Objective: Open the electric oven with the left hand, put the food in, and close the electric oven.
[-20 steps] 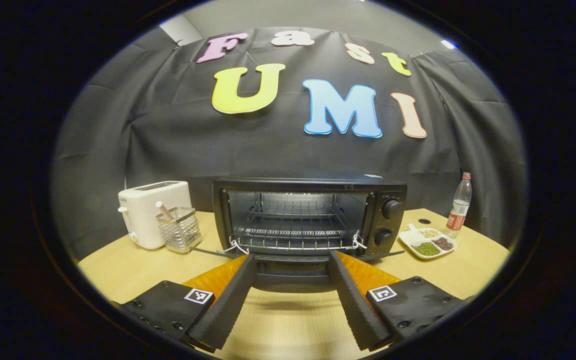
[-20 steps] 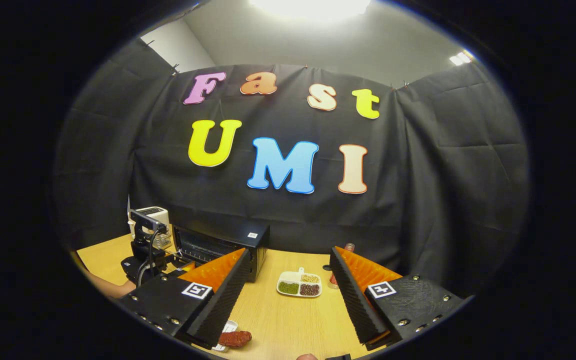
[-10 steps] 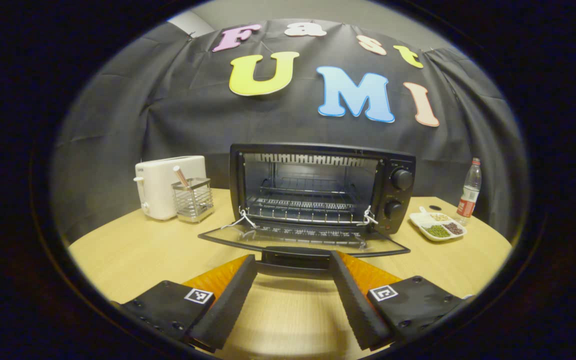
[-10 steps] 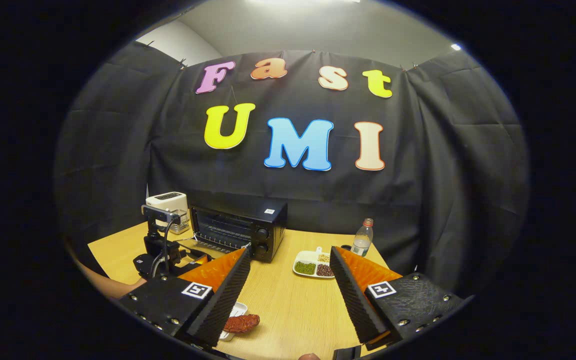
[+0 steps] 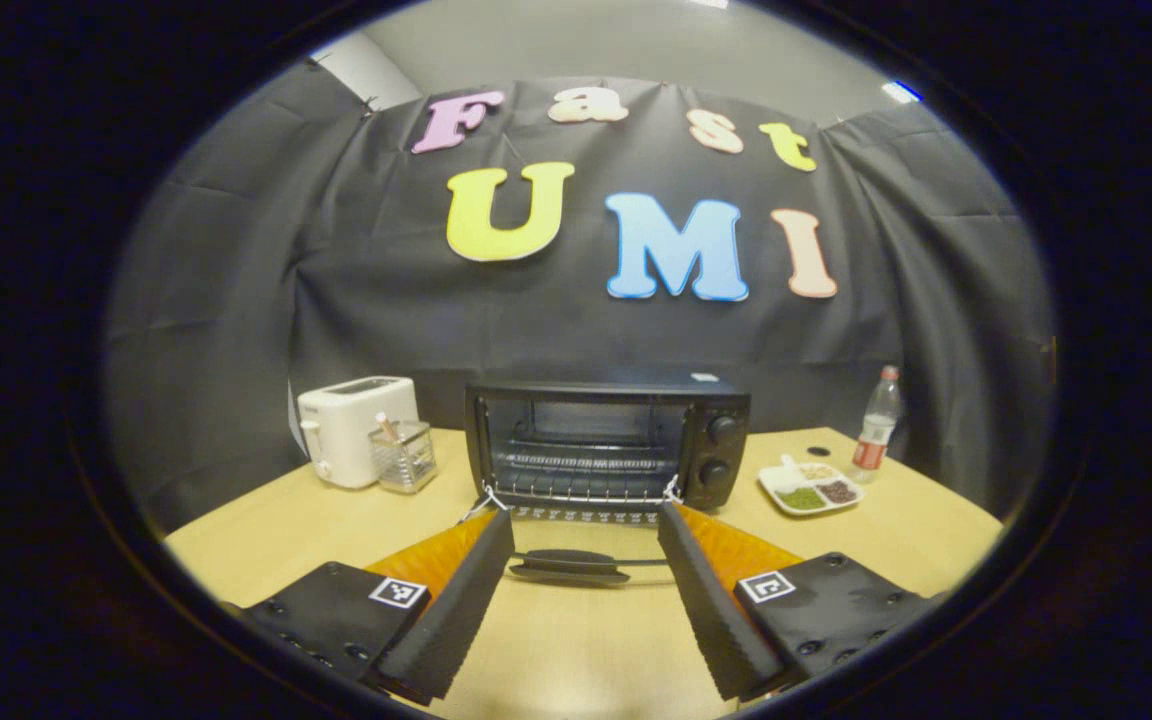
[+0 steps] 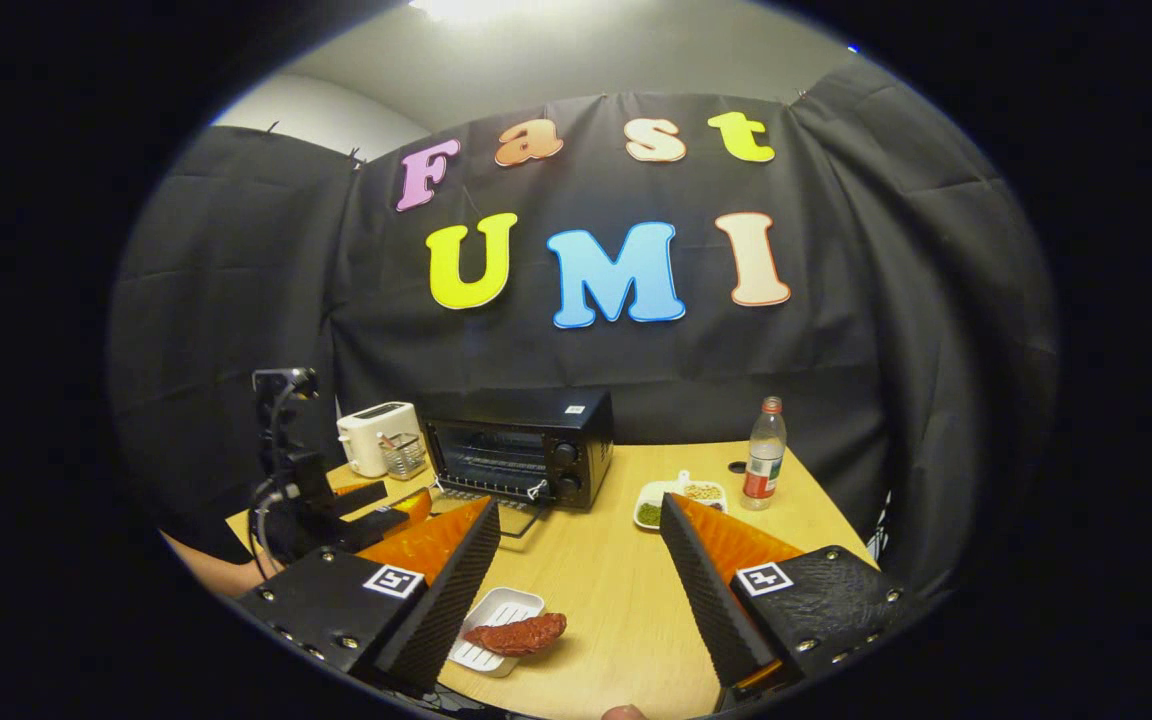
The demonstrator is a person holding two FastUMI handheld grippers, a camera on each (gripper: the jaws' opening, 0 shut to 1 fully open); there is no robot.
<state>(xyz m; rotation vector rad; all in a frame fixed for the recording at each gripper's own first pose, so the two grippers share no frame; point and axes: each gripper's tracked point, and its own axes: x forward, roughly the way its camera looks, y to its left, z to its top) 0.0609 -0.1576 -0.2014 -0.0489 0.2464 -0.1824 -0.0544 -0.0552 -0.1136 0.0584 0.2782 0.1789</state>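
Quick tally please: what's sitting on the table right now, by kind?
Appliances: 2, electric oven and toaster
Dishes: 2, sectioned dish and white tray
Food: 1, red meat
Bottles: 1, bottle
Wire holders: 1, wire holder
Total: 7

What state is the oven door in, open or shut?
Open: the oven door lies folded down flat, and the wire rack inside the oven is exposed.

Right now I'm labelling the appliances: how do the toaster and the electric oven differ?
The toaster is white and closed-sided with a top slot; the electric oven is black and wider. The oven's door lies dropped open, baring its rack. Both stand on the wooden table by the back cloth.
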